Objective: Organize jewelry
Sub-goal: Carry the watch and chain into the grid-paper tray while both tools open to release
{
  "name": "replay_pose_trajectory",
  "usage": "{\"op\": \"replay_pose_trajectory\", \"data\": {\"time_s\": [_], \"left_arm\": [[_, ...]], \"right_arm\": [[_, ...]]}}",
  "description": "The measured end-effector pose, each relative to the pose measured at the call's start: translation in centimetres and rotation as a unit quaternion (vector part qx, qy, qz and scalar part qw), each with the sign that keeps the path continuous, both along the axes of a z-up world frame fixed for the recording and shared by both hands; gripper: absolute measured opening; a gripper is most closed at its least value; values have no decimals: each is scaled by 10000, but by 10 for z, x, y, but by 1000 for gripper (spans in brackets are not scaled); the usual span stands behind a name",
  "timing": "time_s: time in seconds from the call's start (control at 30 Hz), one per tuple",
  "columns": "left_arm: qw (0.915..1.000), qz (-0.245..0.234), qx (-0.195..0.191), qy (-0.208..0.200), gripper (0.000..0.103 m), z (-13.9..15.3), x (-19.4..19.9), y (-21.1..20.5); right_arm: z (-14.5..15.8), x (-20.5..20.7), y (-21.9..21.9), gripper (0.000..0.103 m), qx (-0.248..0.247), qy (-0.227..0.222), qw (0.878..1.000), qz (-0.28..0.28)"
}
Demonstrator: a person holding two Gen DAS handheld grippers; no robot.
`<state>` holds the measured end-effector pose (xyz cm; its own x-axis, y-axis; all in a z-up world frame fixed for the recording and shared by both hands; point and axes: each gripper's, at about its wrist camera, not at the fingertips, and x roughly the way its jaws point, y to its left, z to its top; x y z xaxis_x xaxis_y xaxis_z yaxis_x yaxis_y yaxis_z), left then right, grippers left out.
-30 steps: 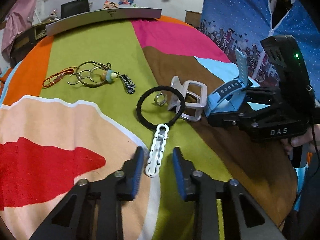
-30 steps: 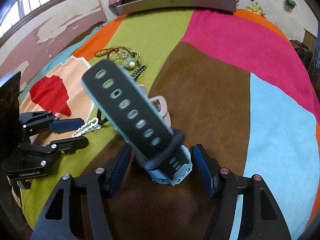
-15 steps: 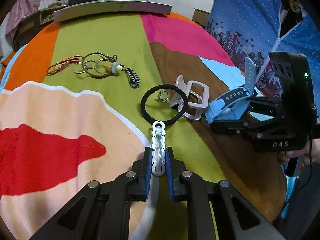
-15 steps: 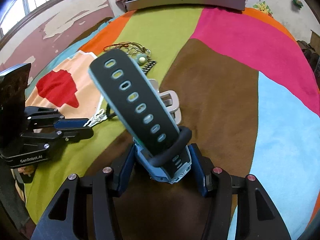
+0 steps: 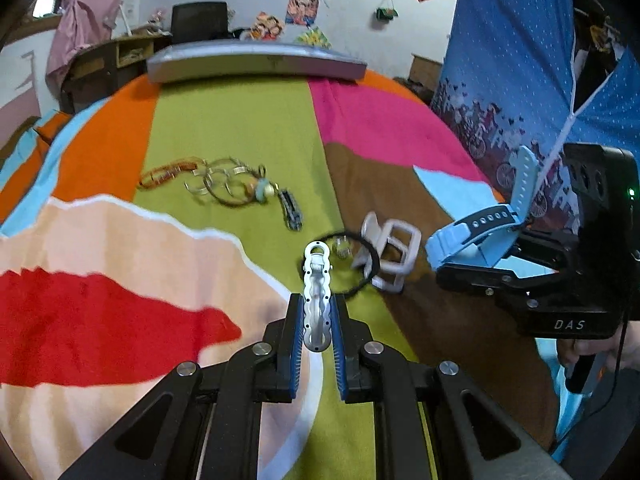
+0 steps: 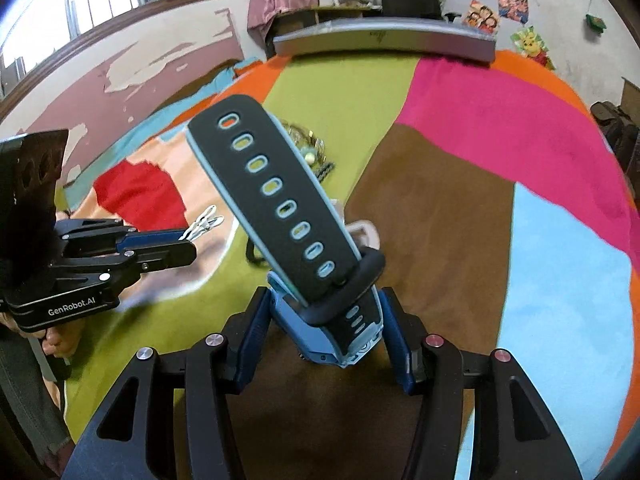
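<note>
Both grippers closed since 1 s ago & lifted: left gripper [image 5: 317, 330] clenched on clip [image 5: 317, 288], right gripper [image 6: 326, 338] grasped watch [image 6: 280, 200] above cloth [image 5: 240, 120]; pick-up step, next needs carrying to sorting spot.

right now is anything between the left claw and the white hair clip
No. The left claw is already shut on the white hair clip, pads on both its sides. The clip's far end overlaps the black hair tie in this view.
</note>
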<state>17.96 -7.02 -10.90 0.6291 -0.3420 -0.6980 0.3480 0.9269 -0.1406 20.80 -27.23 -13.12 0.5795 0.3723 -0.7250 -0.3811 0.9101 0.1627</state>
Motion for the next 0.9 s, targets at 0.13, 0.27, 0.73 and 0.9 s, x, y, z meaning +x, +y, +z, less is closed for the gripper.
{"op": "replay_pose_trajectory", "data": {"time_s": [0.13, 0.27, 0.73, 0.9], "left_arm": [[9995, 102, -31, -289, 13, 22, 9, 3], [9978, 172, -118, -625, 13, 52, 31, 10], [9810, 997, -678, -1519, 13, 118, 224, 52], [9834, 1159, -657, -1232, 13, 100, 289, 58]], "right_arm": [[19, 3, -7, 49, 122, -261, 9993, -231], [44, 14, -17, 49, 414, -499, 9967, -497], [140, 199, 12, 49, 528, -1444, 9845, -847], [135, 276, 31, 49, 509, -1461, 9826, -1028]]}}
